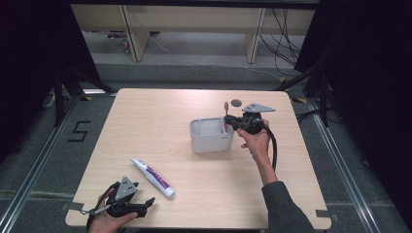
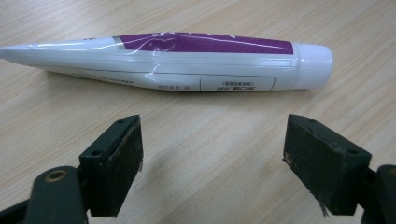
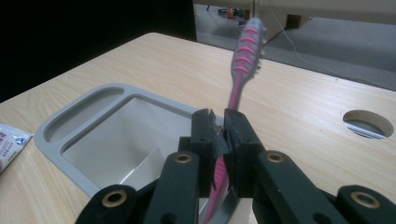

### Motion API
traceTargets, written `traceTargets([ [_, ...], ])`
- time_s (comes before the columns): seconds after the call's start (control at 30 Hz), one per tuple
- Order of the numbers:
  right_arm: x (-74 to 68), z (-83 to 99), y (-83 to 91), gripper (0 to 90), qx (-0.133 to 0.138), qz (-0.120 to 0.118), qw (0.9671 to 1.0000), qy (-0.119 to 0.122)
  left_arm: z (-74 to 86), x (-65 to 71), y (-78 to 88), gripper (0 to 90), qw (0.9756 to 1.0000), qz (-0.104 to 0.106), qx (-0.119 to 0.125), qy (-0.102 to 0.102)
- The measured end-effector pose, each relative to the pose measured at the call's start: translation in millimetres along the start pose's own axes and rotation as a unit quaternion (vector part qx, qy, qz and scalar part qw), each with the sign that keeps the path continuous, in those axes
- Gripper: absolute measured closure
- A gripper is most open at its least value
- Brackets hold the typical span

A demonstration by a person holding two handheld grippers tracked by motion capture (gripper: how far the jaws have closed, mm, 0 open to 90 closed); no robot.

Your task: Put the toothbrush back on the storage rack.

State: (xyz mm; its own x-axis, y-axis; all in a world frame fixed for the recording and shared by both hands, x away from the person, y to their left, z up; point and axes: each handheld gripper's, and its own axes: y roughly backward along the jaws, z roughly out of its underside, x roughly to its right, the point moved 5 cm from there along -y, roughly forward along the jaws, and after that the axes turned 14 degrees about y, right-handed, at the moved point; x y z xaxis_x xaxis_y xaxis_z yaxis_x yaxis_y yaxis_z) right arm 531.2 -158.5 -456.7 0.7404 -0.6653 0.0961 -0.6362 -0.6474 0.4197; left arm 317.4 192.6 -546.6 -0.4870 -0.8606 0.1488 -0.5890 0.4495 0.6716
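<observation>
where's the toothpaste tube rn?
The toothpaste tube lies flat on the table near its front-left edge in the high view, just ahead of the open left gripper, apart from the grey bin.

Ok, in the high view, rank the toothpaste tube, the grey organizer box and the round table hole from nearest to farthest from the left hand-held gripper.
1. Toothpaste tube: just right of the left hand-held gripper, near the front edge.
2. Grey organizer box: mid-table, farther back and right.
3. Round table hole: behind the box, toward the far edge.
</observation>
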Motion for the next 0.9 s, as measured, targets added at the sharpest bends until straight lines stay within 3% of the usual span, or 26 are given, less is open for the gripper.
traceTargets([
  [0.2, -3.6, -3.7, 9.8, 77.4, 0.002, 0.002, 1.0, -0.001, 0.0, -0.5, 0.4, 19.5, 1.0, 0.001, 0.001, -0.002],
  [0.3, -5.0, -3.2, 16.9, 71.8, -0.002, 0.004, 0.9999, 0.011, 0.0, 0.1, 0.4, 19.5, 1.0, -0.002, -0.002, 0.0],
  [0.4, -7.7, -2.1, 20.6, 67.1, -0.005, 0.005, 1.0, -0.001, -0.3, 1.6, -0.4, 19.5, 1.0, 0.002, 0.004, 0.008],
  [0.43, -6.8, 0.8, 25.9, 59.8, -0.01, 0.002, 0.9998, 0.017, -0.4, 1.4, -0.1, 19.5, 1.0, 0.002, 0.004, 0.007],
  [0.53, -8.5, 4.7, 32.1, 56.0, -0.015, 0.005, 0.9998, 0.009, -0.2, 1.7, -0.6, 19.5, 1.0, 0.001, 0.005, 0.009],
  [0.6, -6.4, 7.5, 35.5, 51.9, -0.018, 0.01, 0.9997, 0.016, -0.2, 1.2, 0.4, 19.5, 1.0, 0.002, -0.001, 0.002],
  [0.73, -7.8, 12.6, 43.6, 47.4, -0.029, 0.01, 0.9995, -0.005, -0.5, 1.4, -0.5, 19.5, 0.9999, 0.003, 0.008, 0.007],
  [0.8, -6.0, 14.6, 46.7, 45.7, -0.024, 0.016, 0.9996, 0.005, -0.2, 1.0, 0.5, 19.5, 1.0, 0.002, 0.0, 0.002],
  [0.9, -9.0, 17.9, 53.8, 43.0, -0.032, 0.015, 0.9993, -0.006, -0.4, 1.8, -0.3, 19.5, 1.0, 0.003, 0.005, 0.008],
])
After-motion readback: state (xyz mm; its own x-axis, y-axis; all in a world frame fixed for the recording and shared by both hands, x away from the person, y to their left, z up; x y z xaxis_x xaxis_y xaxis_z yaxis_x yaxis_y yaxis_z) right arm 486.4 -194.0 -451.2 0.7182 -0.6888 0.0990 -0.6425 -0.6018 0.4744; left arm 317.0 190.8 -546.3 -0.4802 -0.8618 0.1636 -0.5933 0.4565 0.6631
